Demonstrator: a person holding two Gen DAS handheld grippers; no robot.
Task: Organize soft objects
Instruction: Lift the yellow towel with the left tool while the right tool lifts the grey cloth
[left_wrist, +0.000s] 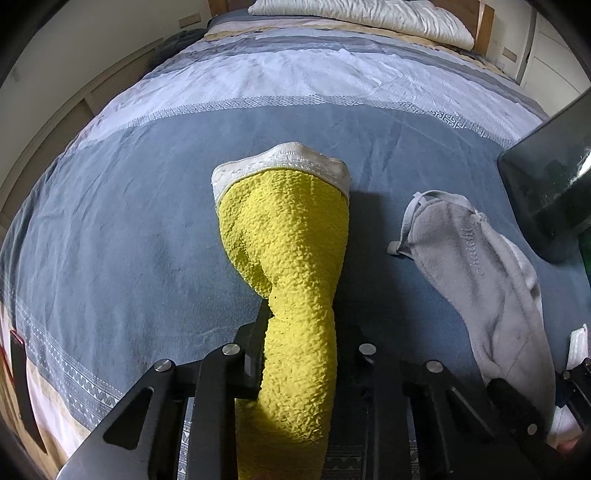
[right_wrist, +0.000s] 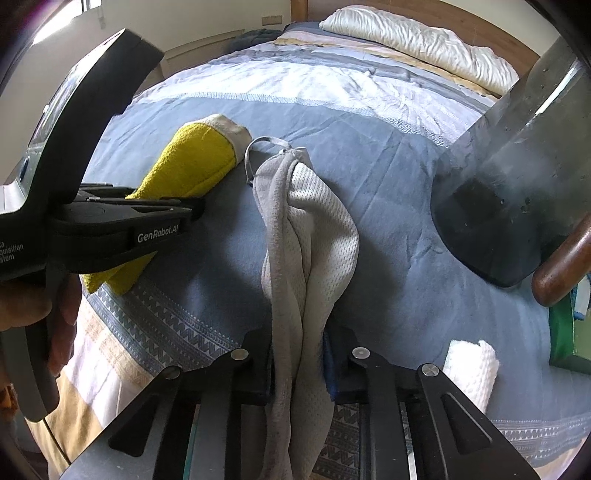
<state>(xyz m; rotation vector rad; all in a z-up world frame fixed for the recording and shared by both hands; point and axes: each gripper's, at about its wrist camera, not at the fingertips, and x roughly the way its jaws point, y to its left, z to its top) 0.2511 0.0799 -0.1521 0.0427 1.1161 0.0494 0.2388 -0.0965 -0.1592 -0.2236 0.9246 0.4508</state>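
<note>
Spanning the room, blue-grey patterned bedspread (left_wrist: 129, 229), white pillow (left_wrist: 362, 18) by wooden headboard (right_wrist: 299, 7); left gripper (left_wrist: 299, 354) clamping yellow towel (left_wrist: 284, 229), right gripper (right_wrist: 299, 362) grey cloth (right_wrist: 314, 229).

Left wrist camera: sits just behind the left claw (left_wrist: 301, 354), looking steeply down along its fingers at the bed (left_wrist: 129, 229); headboard end at top of view. A yellow cloth (left_wrist: 291, 266) runs forward from between the fingers, very near the lens.

Right wrist camera: same mounting behind the right claw (right_wrist: 301, 354), tilted down the same way, close to a grey cloth (right_wrist: 314, 229) ahead of it.

Shared: both views take in the bed, the pillow (left_wrist: 369, 14), both cloths. Right view has the left claw at its left edge, side on.
</note>
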